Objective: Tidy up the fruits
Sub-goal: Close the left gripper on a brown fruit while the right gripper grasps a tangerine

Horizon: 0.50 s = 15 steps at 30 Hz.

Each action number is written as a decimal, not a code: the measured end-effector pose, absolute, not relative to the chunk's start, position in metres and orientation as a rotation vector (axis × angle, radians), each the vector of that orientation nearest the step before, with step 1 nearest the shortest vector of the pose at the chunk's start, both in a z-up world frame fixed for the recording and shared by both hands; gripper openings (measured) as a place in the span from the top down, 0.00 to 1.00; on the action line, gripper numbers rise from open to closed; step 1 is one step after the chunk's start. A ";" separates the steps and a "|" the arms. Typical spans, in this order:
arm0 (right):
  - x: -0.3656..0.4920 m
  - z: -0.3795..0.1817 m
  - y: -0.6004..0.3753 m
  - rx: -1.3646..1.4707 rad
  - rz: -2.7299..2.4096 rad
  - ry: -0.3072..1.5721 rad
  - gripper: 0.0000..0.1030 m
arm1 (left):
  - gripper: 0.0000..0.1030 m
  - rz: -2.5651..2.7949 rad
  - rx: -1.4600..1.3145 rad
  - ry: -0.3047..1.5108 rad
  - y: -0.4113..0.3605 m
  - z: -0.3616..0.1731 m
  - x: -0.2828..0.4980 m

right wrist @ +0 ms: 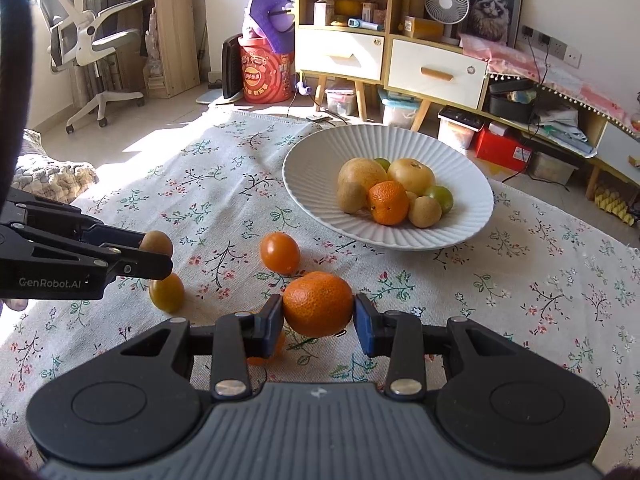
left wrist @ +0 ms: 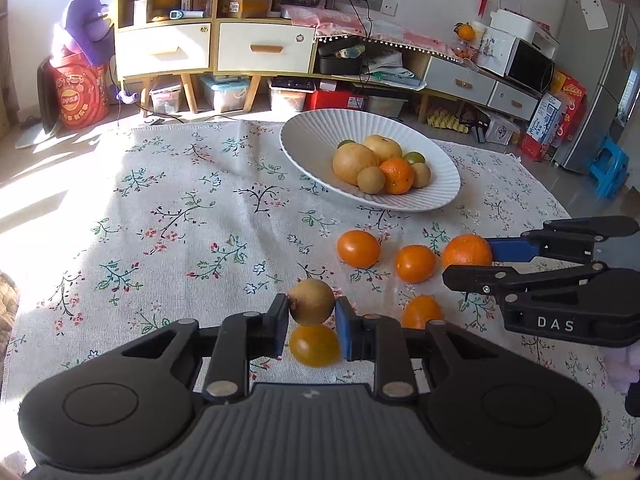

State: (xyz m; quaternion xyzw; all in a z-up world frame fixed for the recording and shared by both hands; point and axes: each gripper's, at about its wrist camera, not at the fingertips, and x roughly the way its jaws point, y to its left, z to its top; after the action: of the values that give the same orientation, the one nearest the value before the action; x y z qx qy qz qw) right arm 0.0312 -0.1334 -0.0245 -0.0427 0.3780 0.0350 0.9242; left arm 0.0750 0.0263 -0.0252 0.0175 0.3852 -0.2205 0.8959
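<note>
While the white ribbed bowl point(right wrist: 472, 200) is collecting fruit, left tool point(left wrist: 311, 316) is clamping a kiwi point(left wrist: 312, 302) and right tool point(right wrist: 318, 312) is pinching a mandarin point(right wrist: 318, 304).

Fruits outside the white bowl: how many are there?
6. A brown fruit in the left tongs, a mandarin in the right tongs; on the tablecloth, a yellow fruit and three orange fruits. The tongs may hide more.
</note>
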 end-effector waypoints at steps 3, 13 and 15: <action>0.033 -0.020 -0.136 -0.086 0.063 0.769 0.66 | 0.87 -0.471 0.026 0.797 0.021 -0.020 0.078; 0.042 -0.007 -0.152 -0.050 0.015 0.734 0.66 | 0.87 -0.509 0.020 0.773 -0.003 -0.006 0.089; 0.046 -0.004 -0.157 -0.040 -0.001 0.724 0.66 | 0.87 -0.516 0.020 0.764 -0.009 -0.005 0.092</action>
State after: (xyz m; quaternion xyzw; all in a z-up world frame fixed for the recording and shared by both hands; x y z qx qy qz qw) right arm 0.0457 -0.1571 -0.0044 -0.0196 0.3541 -0.0004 0.9350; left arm 0.0921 -0.0087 -0.0048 0.0097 0.3688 -0.2488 0.8956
